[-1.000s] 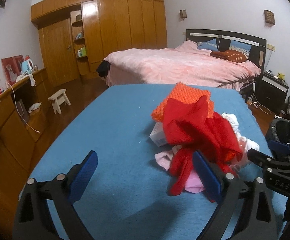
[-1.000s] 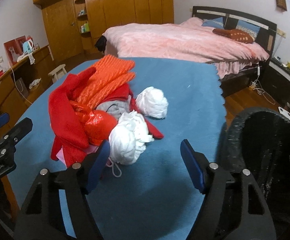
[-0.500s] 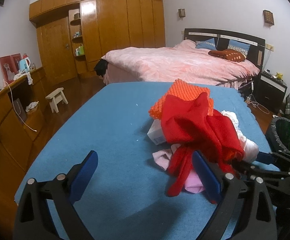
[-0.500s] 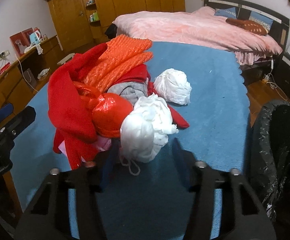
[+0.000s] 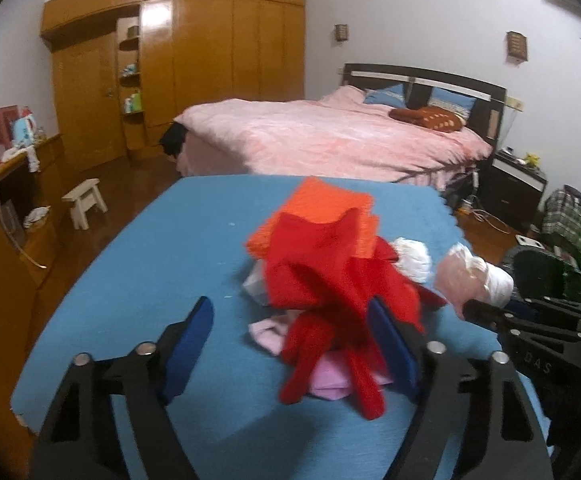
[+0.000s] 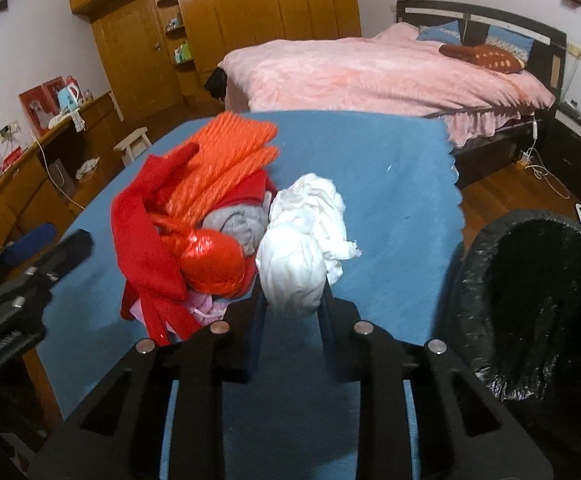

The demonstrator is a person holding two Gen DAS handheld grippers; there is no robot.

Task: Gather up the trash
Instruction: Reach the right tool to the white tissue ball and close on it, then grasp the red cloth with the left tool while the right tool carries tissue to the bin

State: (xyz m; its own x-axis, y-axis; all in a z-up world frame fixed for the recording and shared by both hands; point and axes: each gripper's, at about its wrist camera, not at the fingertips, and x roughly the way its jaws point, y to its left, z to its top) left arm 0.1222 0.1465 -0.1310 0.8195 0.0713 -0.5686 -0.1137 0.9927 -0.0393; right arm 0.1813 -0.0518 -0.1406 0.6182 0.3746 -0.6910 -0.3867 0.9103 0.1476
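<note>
Right claw [image 6: 292, 300] clamped on white bag [image 6: 292, 268], w/ red pile [image 6: 158, 236] to its left, black bin [image 6: 530, 304] to its right. Left claw [image 5: 290, 346] apart over blue cloth [image 5: 162, 248]; pink bed [image 5: 330, 140], wardrobe [image 5: 194, 60] beyond.

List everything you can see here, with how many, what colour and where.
white bag: one, white, held between the right gripper's fingers
white wad: one, white, just behind the held bag
red tied bag: one, red, in the pile
red cloth: one, red, draped over the pile
orange mesh: one, orange, top of the pile
blue table cover: one, blue
bin: one, black-lined, right of the table
bed: one, pink, behind
left gripper: open
right gripper: shut on the white bag
</note>
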